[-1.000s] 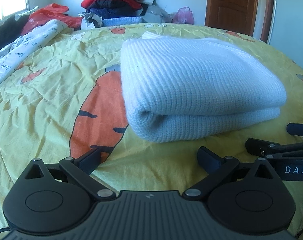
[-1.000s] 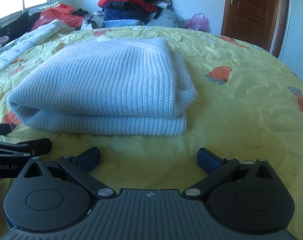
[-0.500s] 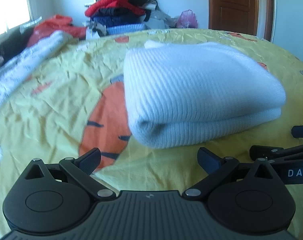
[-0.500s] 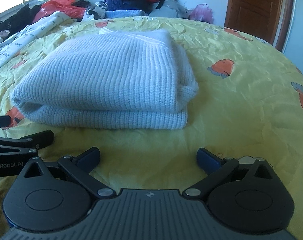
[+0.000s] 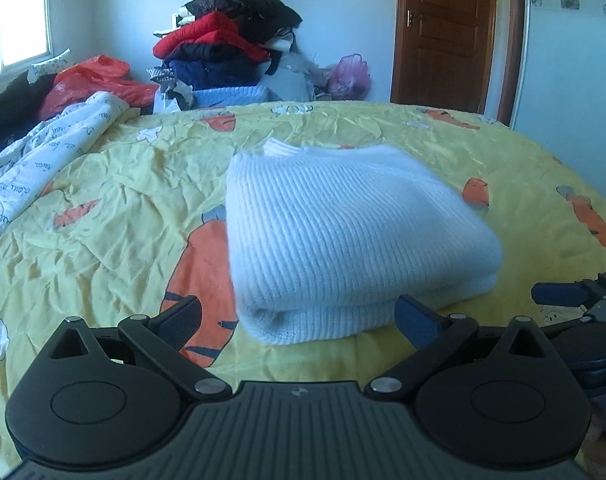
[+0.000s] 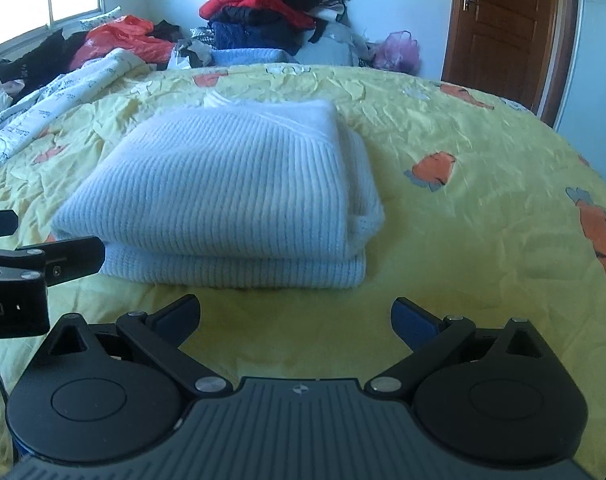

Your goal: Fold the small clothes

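At the centre of both frames, on the yellow carrot-print bedsheet [image 5: 123, 216], the pale knit sweater [image 5: 343, 236] lies folded double, apparently finished. The left gripper [image 5: 299, 316] and right gripper [image 6: 295, 314] gape wide, holding nothing, just short of it.

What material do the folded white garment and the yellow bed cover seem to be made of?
Folded white garment: apparently a thick, soft knit, perhaps wool or acrylic; fine parallel ribs run over its matte surface, and the fold is bulky and rounded.
Yellow bed cover: seemingly a thin woven fabric, maybe cotton or a blend; it shows many small sharp creases, a faint sheen, and printed orange carrots.
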Demonstrator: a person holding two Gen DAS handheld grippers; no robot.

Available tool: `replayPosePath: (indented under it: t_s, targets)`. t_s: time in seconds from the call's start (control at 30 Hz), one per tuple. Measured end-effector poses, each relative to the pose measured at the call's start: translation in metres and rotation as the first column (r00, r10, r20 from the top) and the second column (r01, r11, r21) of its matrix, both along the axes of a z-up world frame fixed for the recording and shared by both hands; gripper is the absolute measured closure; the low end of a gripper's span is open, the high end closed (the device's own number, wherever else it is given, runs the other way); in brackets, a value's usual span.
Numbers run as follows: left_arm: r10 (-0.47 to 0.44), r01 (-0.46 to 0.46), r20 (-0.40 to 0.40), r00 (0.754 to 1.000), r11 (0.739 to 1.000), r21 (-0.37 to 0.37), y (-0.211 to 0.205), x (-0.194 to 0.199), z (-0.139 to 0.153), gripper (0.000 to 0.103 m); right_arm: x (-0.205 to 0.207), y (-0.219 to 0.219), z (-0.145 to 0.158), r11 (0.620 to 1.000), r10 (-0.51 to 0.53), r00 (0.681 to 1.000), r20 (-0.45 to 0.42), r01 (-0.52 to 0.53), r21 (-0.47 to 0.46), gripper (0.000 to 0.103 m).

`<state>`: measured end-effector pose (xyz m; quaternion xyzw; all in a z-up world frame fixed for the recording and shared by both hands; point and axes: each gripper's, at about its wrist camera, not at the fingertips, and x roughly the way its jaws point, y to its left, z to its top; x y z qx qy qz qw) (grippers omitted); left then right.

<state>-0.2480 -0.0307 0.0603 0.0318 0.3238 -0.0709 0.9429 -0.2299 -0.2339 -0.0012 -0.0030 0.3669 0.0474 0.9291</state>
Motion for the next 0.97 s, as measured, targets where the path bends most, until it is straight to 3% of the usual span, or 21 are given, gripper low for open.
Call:
replayPosePath:
  t_s: [0.4,0.57,0.8,0.9,0.97]
  targets:
    - [-0.015,0.015,0.004,1.000,1.000,-0.025,0.004,-0.002,0.007,0.000,0.000,0.002,0.002,1.000,0.013,1.000,0.001,-0.013,0.004,0.000]
    - [0.012,-0.012,0.063,0.998,1.000,-0.009,0.004,-0.012,0.010,0.000,-0.001,0.002,0.006,1.000,0.016,1.000,0.007,-0.016,0.009,0.000]
    - [0.044,-0.044,-0.018,0.999,0.998,-0.041,0.013,-0.007,0.004,0.000,0.002,-0.001,0.005,0.999,0.007,1.000,-0.005,-0.007,0.032,0.000]
    - [0.027,-0.029,-0.029,0.999,0.999,-0.042,0.013,-0.010,0.002,0.000,0.003,0.000,0.004,0.999,0.010,1.000,-0.010,-0.010,0.032,0.000]
    - [-0.018,0.013,-0.055,0.998,0.996,-0.084,0.016,-0.008,0.000,0.000,0.004,0.000,0.003,0.999,0.016,1.000,-0.016,-0.015,0.039,0.000]
